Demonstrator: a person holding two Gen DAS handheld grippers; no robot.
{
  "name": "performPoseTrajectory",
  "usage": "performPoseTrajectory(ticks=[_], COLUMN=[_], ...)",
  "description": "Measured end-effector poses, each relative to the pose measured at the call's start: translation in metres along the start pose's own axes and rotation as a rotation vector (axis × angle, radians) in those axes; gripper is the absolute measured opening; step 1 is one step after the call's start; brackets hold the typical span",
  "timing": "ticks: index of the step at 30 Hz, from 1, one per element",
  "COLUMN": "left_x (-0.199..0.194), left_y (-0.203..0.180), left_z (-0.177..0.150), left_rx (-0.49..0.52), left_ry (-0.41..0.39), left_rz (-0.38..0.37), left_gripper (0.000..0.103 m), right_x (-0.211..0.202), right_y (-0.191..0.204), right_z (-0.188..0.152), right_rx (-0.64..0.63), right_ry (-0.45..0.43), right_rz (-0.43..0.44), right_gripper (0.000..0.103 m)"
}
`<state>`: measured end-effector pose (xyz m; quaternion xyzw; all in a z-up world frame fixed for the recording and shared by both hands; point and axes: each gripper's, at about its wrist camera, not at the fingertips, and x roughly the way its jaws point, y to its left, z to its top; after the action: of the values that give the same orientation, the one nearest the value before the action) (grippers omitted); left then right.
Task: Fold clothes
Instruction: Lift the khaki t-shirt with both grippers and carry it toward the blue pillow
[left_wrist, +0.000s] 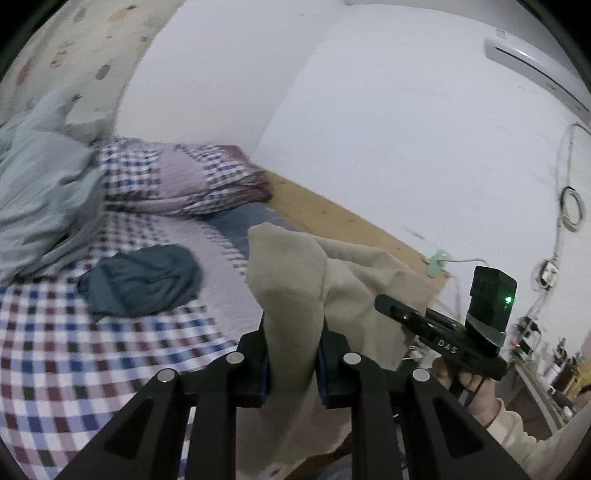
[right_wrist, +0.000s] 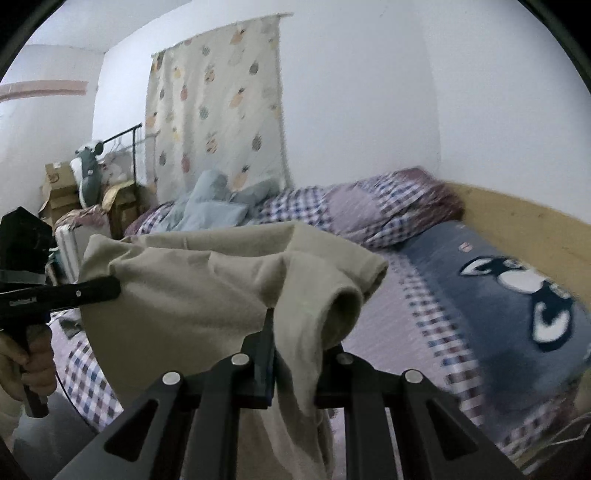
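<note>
A beige garment (left_wrist: 295, 280) hangs in the air above the bed, stretched between both grippers. My left gripper (left_wrist: 293, 354) is shut on one bunched edge of it, and the cloth drapes down past the fingers. My right gripper (right_wrist: 295, 354) is shut on the other edge of the beige garment (right_wrist: 207, 295), which folds over its fingers. In the left wrist view the right gripper (left_wrist: 391, 306) shows at the right, held by a hand (left_wrist: 476, 391). In the right wrist view the left gripper (right_wrist: 107, 290) pinches the garment's far corner. A dark teal garment (left_wrist: 142, 280) lies crumpled on the bed.
The bed has a checked sheet (left_wrist: 55, 350), a checked pillow (left_wrist: 184, 181), a pale blue quilt (left_wrist: 40, 195) and a blue cartoon blanket (right_wrist: 517, 306). A wooden bed board (left_wrist: 340, 218) runs along the white wall. Boxes and a clothes rack (right_wrist: 122, 147) stand beyond the bed's far end.
</note>
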<state>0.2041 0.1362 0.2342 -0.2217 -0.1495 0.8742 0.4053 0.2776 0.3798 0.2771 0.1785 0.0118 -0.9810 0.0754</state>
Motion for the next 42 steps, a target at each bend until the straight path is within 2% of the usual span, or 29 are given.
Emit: performPoseTrajectory(ticks=[5, 13, 21, 25, 29, 42], left_x=[0.036, 0.117, 0.198, 0.235, 0.277, 0.398], left_y=[-0.042, -0.089, -0.104, -0.087, -0.053, 0.082], left_z=[0.025, 0.055, 0.067, 0.070, 0.076, 0.096], left_rx=[0.031, 0.035, 0.050, 0.046, -0.011, -0.166], left_ry=[0.006, 0.035, 0.099, 0.123, 0.160, 0.283], left_rz=[-0.062, -0.124, -0.103, -0.066, -0.030, 0.083], left_gripper=[0.019, 0.019, 0.019, 0.019, 0.019, 0.018], right_x=[-0.034, -0.018, -0.001, 0.032, 0.085, 0.256], right_y=[-0.035, -0.100, -0.165, -0.190, -0.207, -0.257], right_z=[0.020, 0.034, 0.049, 0.055, 0.054, 0.038], right_rx=[-0.032, -0.035, -0.037, -0.038, -0.049, -0.082], right_ry=[-0.053, -0.047, -0.040, -0.020, 0.033, 0.229], right_rz=[-0.095, -0.205, -0.313, -0.329, -0.322, -0.306], right_gripper=[0.014, 0.014, 0.014, 0.014, 0.014, 0.013])
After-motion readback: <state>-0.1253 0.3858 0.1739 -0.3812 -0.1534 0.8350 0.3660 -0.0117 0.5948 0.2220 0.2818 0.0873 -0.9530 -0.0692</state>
